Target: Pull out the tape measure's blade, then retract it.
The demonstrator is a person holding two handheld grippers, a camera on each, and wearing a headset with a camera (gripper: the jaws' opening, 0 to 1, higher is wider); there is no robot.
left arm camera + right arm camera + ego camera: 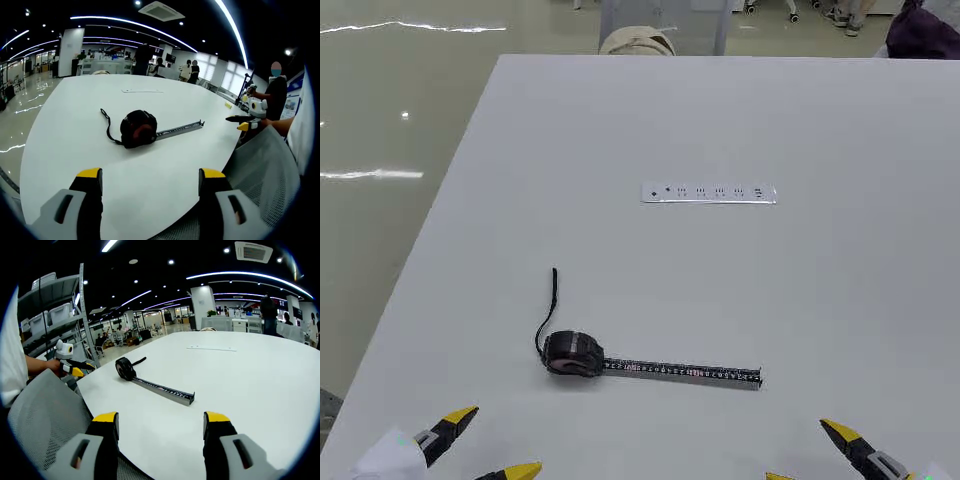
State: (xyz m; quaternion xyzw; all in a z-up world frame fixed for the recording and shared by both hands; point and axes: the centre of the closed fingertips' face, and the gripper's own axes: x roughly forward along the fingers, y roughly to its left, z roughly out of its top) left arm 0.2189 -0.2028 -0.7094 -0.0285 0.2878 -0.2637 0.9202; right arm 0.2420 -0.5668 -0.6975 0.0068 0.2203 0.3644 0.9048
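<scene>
From the head view, the tape measure (573, 354) sits on the near left part of the table (770, 110). Its blade (682, 372) is out and lies flat, running right to the hook end. The strap (551, 300) trails toward the far side, and a power strip (708, 193) lies well beyond. The left gripper (490, 443) and right gripper (810, 455) hang at the near edge, each wide open, holding nothing, and well apart from the tape.

In the left gripper view, the left gripper (151, 175) has its jaws spread wide with bare table between them. The tape measure (138, 128) lies ahead, blade (180, 129) pointing right toward the right gripper (245, 122), which is off the table's edge.

In the right gripper view, the right gripper (161, 417) gapes just as wide and is empty. The blade (162, 388) comes toward it, the hook end nearest and the case farther left, with the left gripper (75, 371) beyond the table's corner.

To my eye the pull-out is done and retracting is the step in hand. I cannot tell whether a lock holds the blade out. The next move likely calls for the left gripper to close on the case and steady it, while the right takes the hook end and feeds the blade back in slowly so it does not whip.
</scene>
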